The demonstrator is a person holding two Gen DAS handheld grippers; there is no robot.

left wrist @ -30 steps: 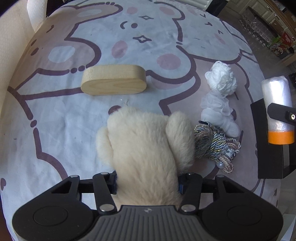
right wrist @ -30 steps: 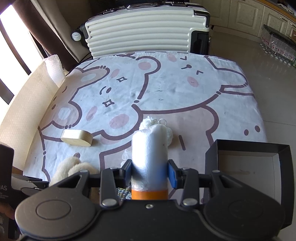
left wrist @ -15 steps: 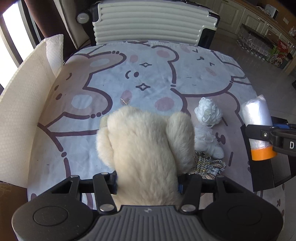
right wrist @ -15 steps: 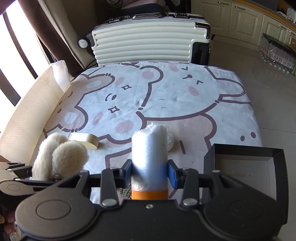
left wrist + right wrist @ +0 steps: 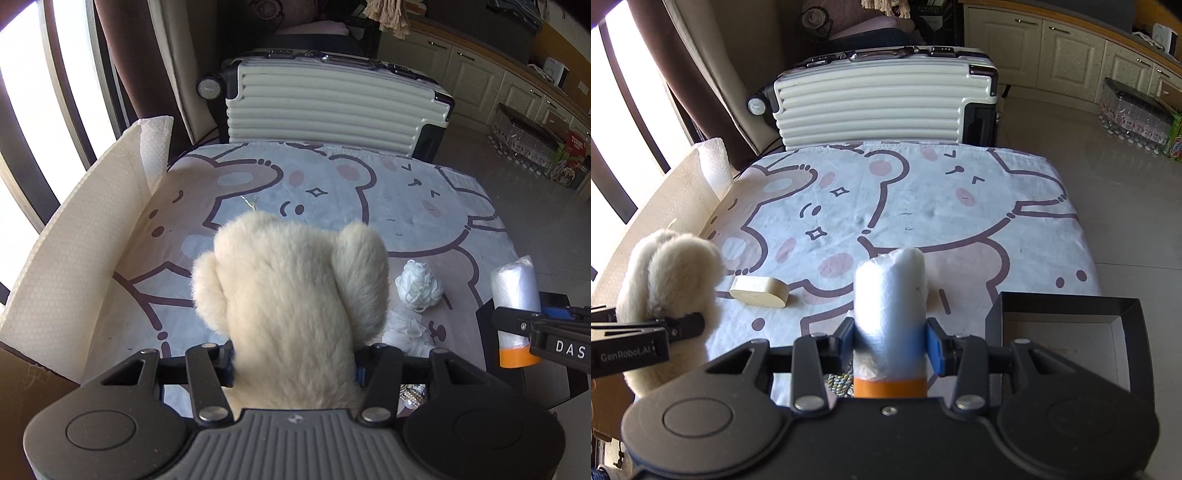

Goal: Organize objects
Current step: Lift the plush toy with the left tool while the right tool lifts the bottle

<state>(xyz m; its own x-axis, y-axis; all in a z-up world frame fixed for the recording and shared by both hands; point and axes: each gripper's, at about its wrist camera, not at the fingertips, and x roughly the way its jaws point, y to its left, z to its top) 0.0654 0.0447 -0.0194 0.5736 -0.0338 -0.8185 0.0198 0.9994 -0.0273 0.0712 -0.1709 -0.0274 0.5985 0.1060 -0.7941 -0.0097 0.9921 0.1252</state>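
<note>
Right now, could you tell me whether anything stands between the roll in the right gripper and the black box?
Nothing visible does: the roll, held in the right gripper, sits just left of the open black box, with clear space between them.

The right hand-held gripper (image 5: 890, 341) clamps a plastic-wrapped roll (image 5: 890, 306) beside a black box (image 5: 1067, 306).

Black tongs (image 5: 890, 341), blue pads, silver screws, ribbed grey housing, white lettering.
</note>
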